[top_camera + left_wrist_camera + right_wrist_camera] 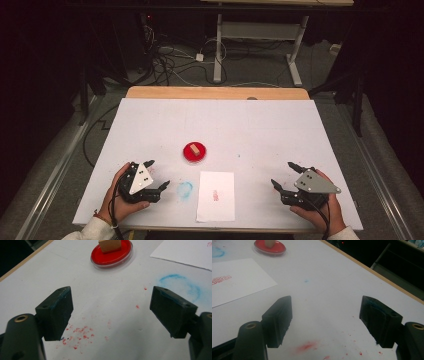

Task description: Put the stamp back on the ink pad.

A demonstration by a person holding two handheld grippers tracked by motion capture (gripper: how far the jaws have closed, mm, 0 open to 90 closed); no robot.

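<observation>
The big white counter [260, 125] holds everything. A flat white paper sheet [216, 196] with a small red mark lies by the near edge, in the middle. The left tool [159, 174] and the right tool [283, 174] sit near that edge on each side of the sheet, both wide open and holding nothing. A round red ink dish [195, 152] sits just past the sheet, with a small wooden block stamp [195, 148] standing in it
</observation>
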